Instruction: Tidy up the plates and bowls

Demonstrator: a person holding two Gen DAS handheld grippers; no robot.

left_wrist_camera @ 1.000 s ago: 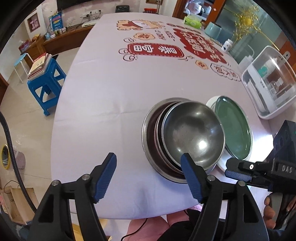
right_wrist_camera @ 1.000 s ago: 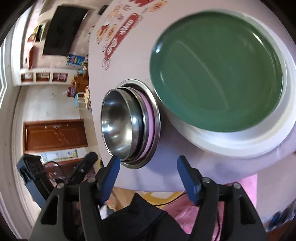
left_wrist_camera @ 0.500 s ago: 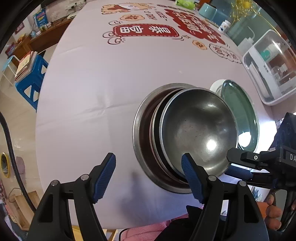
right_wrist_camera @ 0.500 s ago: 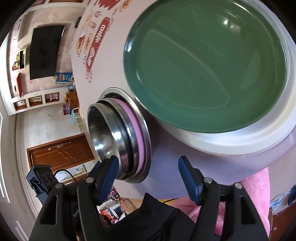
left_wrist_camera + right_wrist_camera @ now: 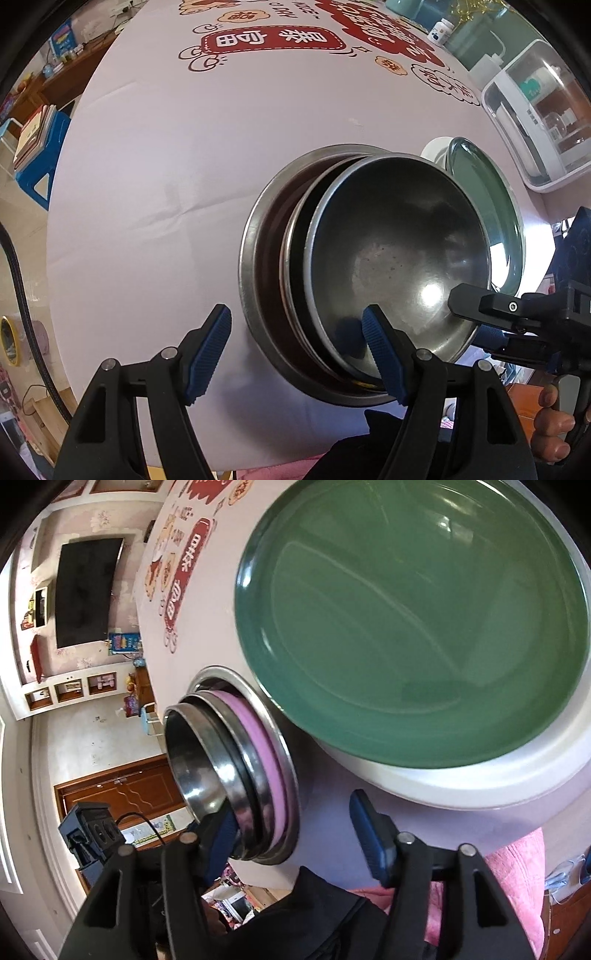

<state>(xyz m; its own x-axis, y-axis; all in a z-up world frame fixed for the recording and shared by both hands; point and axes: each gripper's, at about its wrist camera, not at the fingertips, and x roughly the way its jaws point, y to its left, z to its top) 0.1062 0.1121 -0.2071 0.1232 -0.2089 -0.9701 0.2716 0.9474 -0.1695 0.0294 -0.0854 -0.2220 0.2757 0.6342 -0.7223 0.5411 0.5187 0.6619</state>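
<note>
While the right gripper (image 5: 295, 830) closes over the near rims of the nested steel bowls (image 5: 399, 251) beside the green plate (image 5: 410, 620), seemingly to steady them, the left gripper (image 5: 295, 332) hangs open, empty, straddling the same rims.

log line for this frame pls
left gripper: open, fingers astride bowl stack rim | right gripper: closing, nothing gripped | green plate: on white plate

A pale lilac tablecloth (image 5: 192, 177) with red cartoon banners filled most of the left wrist view. At its left edge stood a blue plastic stool (image 5: 44, 155) stacked with books. A clear-lidded white plastic box (image 5: 535, 114) sat at upper right. In the right wrist view's upper left hung a black flat television (image 5: 86, 590), with a brown wooden door (image 5: 125, 794) below.
</note>
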